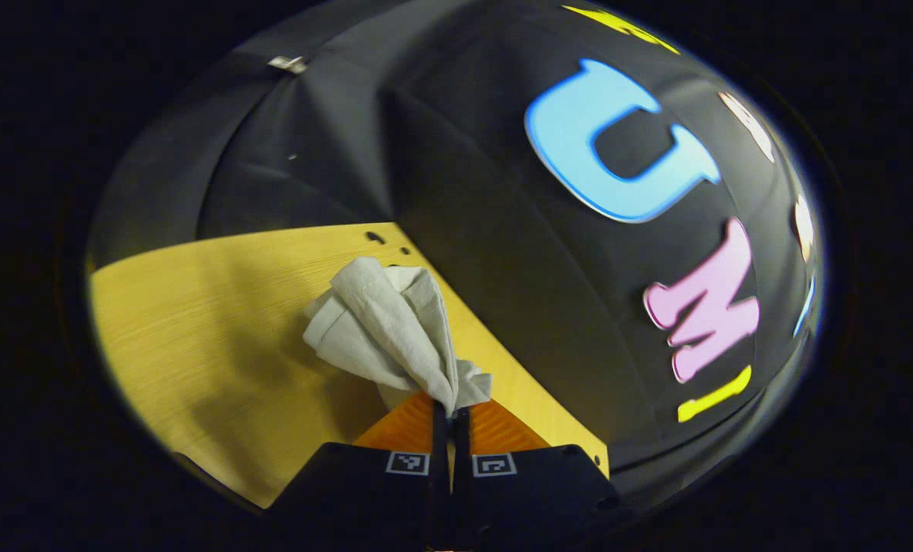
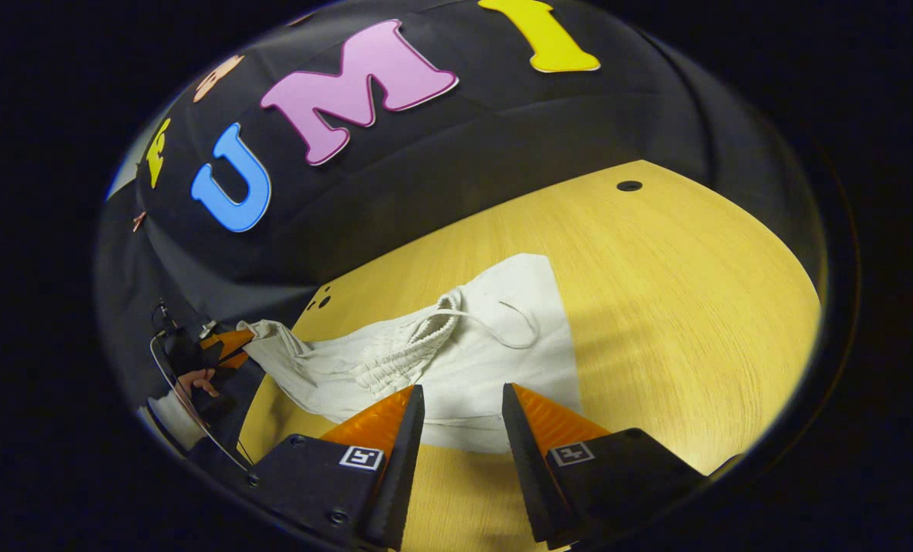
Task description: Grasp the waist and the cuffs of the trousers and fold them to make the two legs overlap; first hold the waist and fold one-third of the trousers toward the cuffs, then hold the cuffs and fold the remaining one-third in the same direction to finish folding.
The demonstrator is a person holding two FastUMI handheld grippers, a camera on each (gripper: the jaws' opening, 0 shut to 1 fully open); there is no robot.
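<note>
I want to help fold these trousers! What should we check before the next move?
1. Left hand-held gripper shut on the off-white cotton trousers: ok.
2. Right hand-held gripper gripping cloth: not ok, jaws open, hovering at the trousers' near edge.
3. Gathered elastic waistband within reach: ok.
4. White drawstring lying loose: ok.
5. Legs overlapping neatly: cannot tell.
6. Free room on the yellow wooden table: ok.

From my right gripper (image 2: 462, 406) I see the trousers (image 2: 494, 345) lying on the table (image 2: 694, 307), toward its far edge by the booth wall, with the waistband (image 2: 406, 349) bunched just ahead of my left finger. Their left end rises off the table to my left gripper (image 2: 230, 346) near the far left corner. There the cloth (image 1: 387, 330) hangs above the table (image 1: 195, 337)
</note>
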